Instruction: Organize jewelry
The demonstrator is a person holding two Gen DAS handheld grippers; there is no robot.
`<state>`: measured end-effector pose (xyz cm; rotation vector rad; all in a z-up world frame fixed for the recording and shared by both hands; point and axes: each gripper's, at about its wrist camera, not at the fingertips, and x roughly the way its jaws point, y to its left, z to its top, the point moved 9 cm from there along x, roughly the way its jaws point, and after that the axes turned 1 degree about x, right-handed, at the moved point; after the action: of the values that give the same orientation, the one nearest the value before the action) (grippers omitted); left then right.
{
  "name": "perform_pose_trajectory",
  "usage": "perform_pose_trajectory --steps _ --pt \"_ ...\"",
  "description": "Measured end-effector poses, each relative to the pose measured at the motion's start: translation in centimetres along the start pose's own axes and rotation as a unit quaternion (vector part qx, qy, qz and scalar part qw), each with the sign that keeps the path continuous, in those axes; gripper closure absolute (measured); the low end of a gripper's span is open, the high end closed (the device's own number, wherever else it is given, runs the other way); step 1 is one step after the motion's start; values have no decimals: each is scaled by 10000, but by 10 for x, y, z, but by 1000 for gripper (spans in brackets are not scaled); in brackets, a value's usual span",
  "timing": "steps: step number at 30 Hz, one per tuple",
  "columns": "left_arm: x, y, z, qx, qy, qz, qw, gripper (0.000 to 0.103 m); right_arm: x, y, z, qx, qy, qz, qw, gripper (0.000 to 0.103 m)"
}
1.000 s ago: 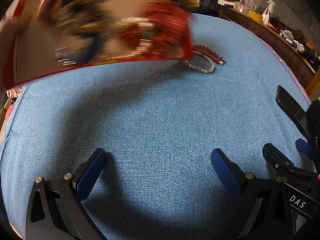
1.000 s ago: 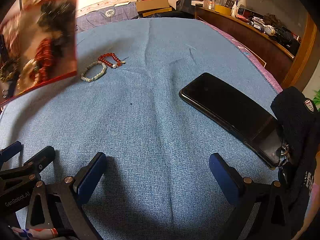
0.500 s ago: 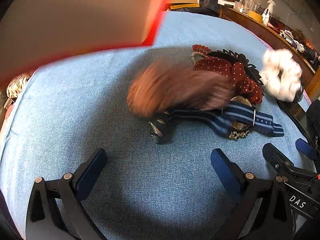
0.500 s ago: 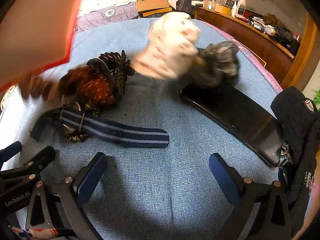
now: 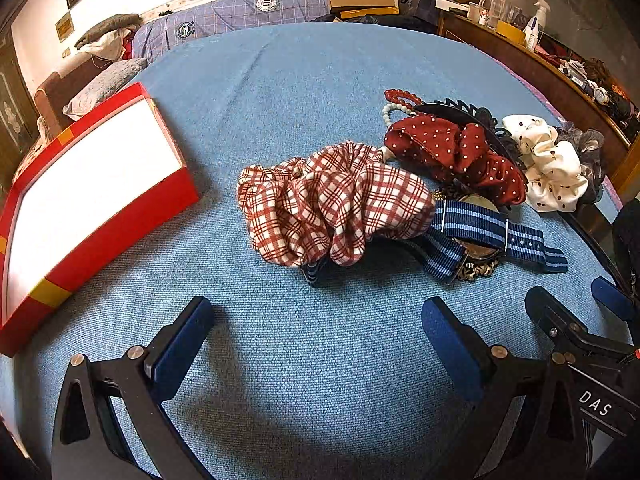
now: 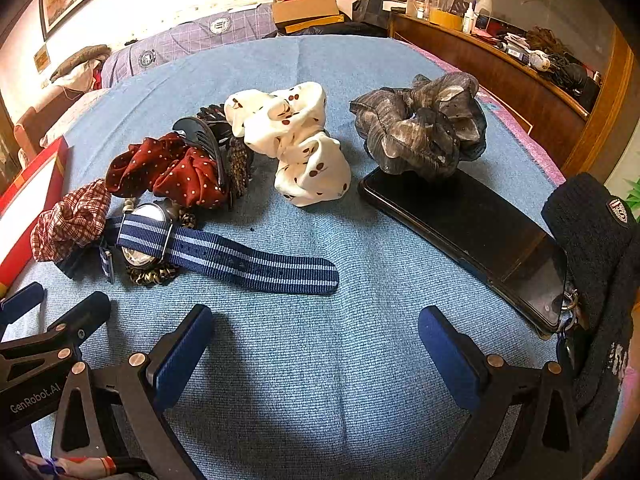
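A heap of accessories lies on the blue bedspread [image 5: 320,80]. It holds a red plaid scrunchie [image 5: 332,208], a red dotted scrunchie [image 5: 452,152], a white scrunchie [image 6: 296,140], a grey scrunchie [image 6: 420,128], a watch with a blue striped strap [image 6: 224,256], a black hair claw [image 6: 204,136] and red beads [image 5: 400,98]. An empty red box [image 5: 88,200] sits at the left. My left gripper [image 5: 316,344] and right gripper [image 6: 316,348] both stand open near the front edge, short of the heap, with nothing between their fingers.
A black phone [image 6: 468,240] lies on the bedspread at the right, partly under the grey scrunchie. A black knit sleeve [image 6: 592,240] shows at the far right. A wooden shelf [image 6: 500,60] with bottles runs along the right side. Pillows [image 5: 240,16] lie at the far end.
The red box was tipped over the bed and its contents fell out into a heap. The box now rests empty at the left. Neither gripper has moved.
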<state>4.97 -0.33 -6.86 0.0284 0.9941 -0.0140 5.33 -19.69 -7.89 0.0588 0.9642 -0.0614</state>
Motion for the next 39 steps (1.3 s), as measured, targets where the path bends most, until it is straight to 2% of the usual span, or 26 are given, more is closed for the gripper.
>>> perform_pose_trajectory --steps 18,21,23,26,28,29,30,31,33,34,35,36,39 --pt "2 1 -3 -83 -1 54 10000 0 0 1 0 14 -1 -6 10000 0" --pt "-3 -3 -10 84 65 -59 9999 0 0 0 1 29 7 -3 10000 0" --pt "-13 -3 -13 114 -89 -394 9991 0 3 -4 3 -91 47 86 9999 0" --pt "-44 14 -18 167 -578 -369 9975 0 1 -6 -3 -292 316 274 9987 0" --pt "-71 26 -18 88 -899 -507 9946 0 -6 -7 -11 -413 454 363 9975 1" --pt "-83 32 -18 31 -1058 -553 9928 0 -11 -8 -13 -401 413 410 9975 14" --pt "-99 41 -18 -28 -1247 -578 9905 0 -20 -8 -14 -345 309 508 9976 34" --pt "-115 49 -17 -54 -1437 -571 9880 0 -30 -8 -15 -295 204 652 9972 37" --pt "-139 61 -17 -66 -1698 -485 9843 0 -57 -8 -12 -278 -110 861 9958 34" --pt "-149 67 -18 -96 -1794 -438 9828 0 -79 -9 -7 -288 -445 848 9950 29" --pt "-154 70 -17 -107 -1836 -445 9819 0 -91 -8 -2 -307 -641 849 9938 19" --pt "-161 73 -16 -122 -1864 -503 9811 0 -108 -8 2 -333 -893 902 9914 14" --pt "-167 71 -15 -137 -1862 -683 9800 0 -150 0 14 -356 -1514 1234 9801 14"
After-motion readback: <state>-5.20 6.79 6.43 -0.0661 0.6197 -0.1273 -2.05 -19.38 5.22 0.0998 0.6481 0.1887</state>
